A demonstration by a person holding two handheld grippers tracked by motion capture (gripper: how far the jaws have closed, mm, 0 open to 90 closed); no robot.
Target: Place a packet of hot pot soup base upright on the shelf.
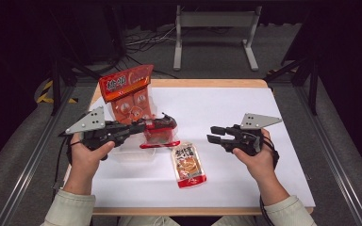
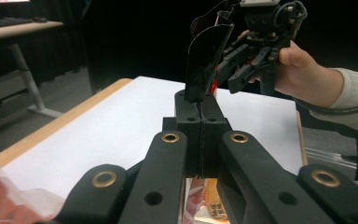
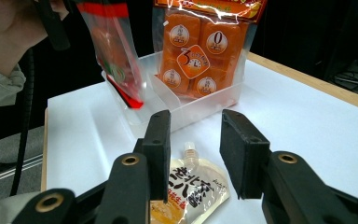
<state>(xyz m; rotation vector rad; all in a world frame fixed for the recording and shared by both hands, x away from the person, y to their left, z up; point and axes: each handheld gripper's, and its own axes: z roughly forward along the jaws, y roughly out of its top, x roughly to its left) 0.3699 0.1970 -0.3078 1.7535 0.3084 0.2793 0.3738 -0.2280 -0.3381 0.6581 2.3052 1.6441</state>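
The left gripper (image 1: 167, 123) has its jaws pressed together on the edge of a red-trimmed clear bag (image 1: 159, 136), held upright over the near end of a clear plastic bin (image 1: 131, 154). In the left gripper view the pinched edge rises from between the closed pads as a dark, glossy curved flap (image 2: 205, 60). From the right gripper view the bag (image 3: 114, 56) shows a transparent film with a red band along its lower edge and a red strip at the top; what it contains cannot be made out.

Behind it, in the far part of the bin (image 3: 200, 105), stands a tall orange snack pack (image 1: 128, 92) — a red-orange header card above several small orange packets bearing round white badges.

The right gripper (image 1: 213, 134) hangs free with its jaws apart, gripping nothing, well apart from the bin on the right half of the table. In the right gripper view a flat spouted pouch (image 3: 193, 189) lies on the table below and between the open jaws; in the high view this pouch (image 1: 187, 165) rests just beside the bin's near right corner.

The white tabletop (image 1: 245, 174) has a pale wooden edge. Around it the room is dark — grey floor, black stands, cables, and a grey metal frame (image 1: 216, 33) beyond the far edge.
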